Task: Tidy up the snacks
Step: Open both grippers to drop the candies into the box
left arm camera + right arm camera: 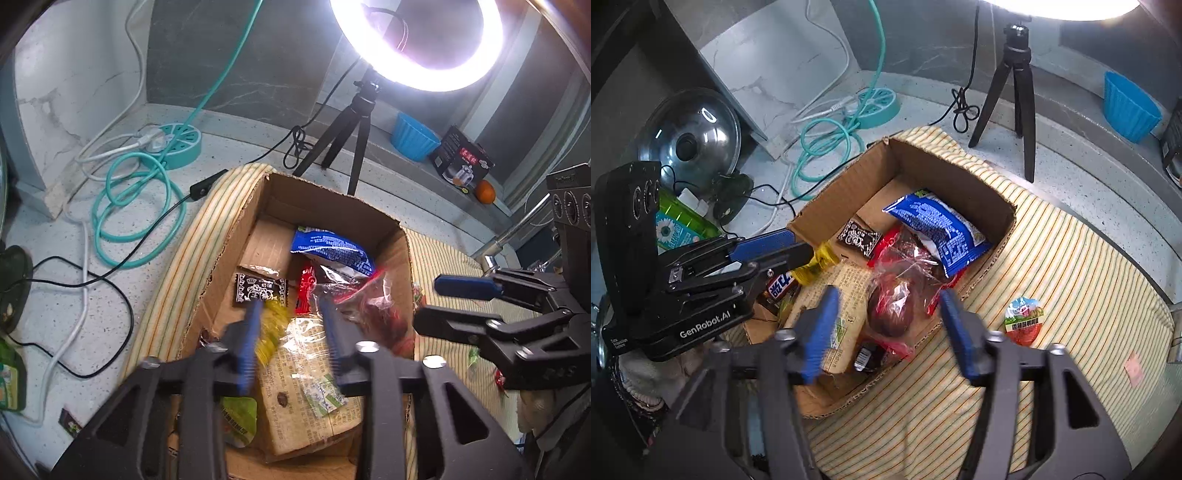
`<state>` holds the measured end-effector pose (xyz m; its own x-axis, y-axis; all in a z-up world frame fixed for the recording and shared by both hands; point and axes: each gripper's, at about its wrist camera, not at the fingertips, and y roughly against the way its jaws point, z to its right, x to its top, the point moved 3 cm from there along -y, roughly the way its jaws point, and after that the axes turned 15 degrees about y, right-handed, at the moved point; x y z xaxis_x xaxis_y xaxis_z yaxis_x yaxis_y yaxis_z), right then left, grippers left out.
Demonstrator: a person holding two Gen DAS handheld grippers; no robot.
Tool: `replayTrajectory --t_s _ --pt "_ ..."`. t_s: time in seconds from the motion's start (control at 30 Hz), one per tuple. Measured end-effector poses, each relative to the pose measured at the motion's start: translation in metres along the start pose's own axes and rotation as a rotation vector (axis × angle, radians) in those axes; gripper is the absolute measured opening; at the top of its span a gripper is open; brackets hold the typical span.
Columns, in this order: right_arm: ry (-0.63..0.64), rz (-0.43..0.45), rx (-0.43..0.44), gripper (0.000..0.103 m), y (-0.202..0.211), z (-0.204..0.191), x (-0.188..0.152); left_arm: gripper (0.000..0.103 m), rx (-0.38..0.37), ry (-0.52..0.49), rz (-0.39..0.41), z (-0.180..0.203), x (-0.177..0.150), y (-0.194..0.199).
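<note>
Both grippers, left (pixel 290 325) and right (pixel 888 317), hover open-fingered over the box (pixel 960 173) at centre frame; fetch the jelly cup (pixel 1024 320) at right next, gripping gently.

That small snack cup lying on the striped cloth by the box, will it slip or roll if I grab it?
The snack cup looks like stiff plastic with a foil lid, so it probably holds shape. It lies flat, so rolling seems unlikely. Its glossy lid may slip; the soft striped cloth could bunch underneath.

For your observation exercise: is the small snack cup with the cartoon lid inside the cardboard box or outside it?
Outside. The snack cup lies on the striped cloth, to the right of the cardboard box, which already holds several packets.
</note>
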<state>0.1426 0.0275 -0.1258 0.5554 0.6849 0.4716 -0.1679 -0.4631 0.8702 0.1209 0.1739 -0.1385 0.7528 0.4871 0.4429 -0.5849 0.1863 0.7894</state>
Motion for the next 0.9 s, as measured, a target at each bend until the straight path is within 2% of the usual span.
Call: replayTrajectory --t_s 0.17,0.23,0.5,0.9 --pt "-0.006 0.033 0.003 0.072 0.013 0.004 -0.001 0.044 0.001 0.019 0.008 0.0 0.003 0.003" --pt "-0.006 0.039 -0.005 0.077 0.017 0.007 -0.003 0.044 -0.001 0.017 0.01 0.002 0.003 0.004" --pt "-0.037 0.055 -0.049 0.082 0.041 0.026 -0.02 0.044 -0.024 -0.002 0.013 0.019 -0.004 0.009" --pt "-0.185 0.084 -0.123 0.082 0.104 0.099 -0.092 0.044 -0.125 -0.073 -0.006 0.075 -0.023 0.016"
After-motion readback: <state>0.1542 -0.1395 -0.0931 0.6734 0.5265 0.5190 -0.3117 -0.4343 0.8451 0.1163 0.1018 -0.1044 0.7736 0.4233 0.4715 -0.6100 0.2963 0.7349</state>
